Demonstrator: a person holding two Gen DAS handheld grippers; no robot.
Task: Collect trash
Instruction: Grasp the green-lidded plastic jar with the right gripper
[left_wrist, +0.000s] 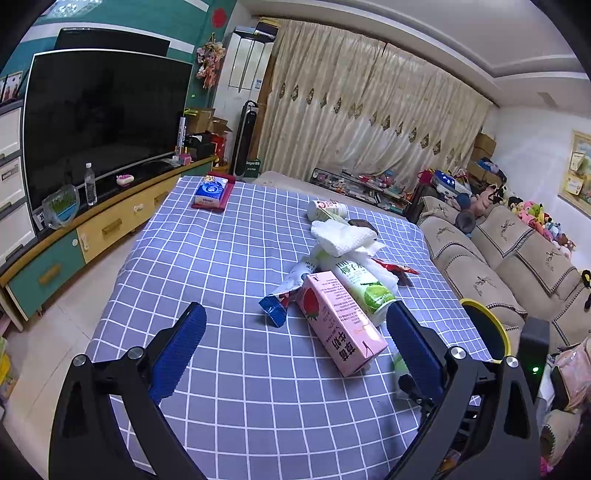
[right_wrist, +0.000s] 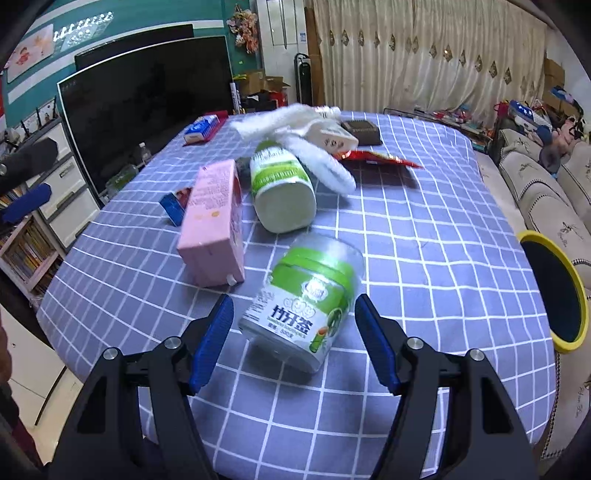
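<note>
A clear plastic toothpick jar with a green lid and green-and-white label (right_wrist: 303, 310) lies on its side on the blue-grey tablecloth with white grid lines (right_wrist: 424, 258), between the blue ribbed pads of the right gripper (right_wrist: 295, 317). That gripper's jaws stand wide, with a gap showing on both sides of the jar, so neither pad presses on it.

At 11 o'clock from the jar lies a pink rectangular strawberry-milk carton (right_wrist: 214, 225), flat on the cloth. At 12 o'clock a white plastic bottle with a green label (right_wrist: 282, 188) lies with its base toward the camera, just beside the carton. A crumpled white paper towel (right_wrist: 295, 136) drapes over the bottle's far end. A small blue-and-white snack wrapper (right_wrist: 173, 205) sits at 10 o'clock, behind the carton, and a red foil wrapper (right_wrist: 376, 158) lies at 1 o'clock beyond the bottle. A black bin with a yellow rim (right_wrist: 554, 291) hangs off the table edge at 3 o'clock.

In the left wrist view, the left gripper (left_wrist: 295, 317) hovers over the cloth with its jaws spread wide and nothing gripped; the near end of the pink carton (left_wrist: 340, 325) lies between its pads, closer to the right one. A blue-and-white tissue pack on a red tray (left_wrist: 212, 192) rests at the table's far corner, at 11 o'clock.
</note>
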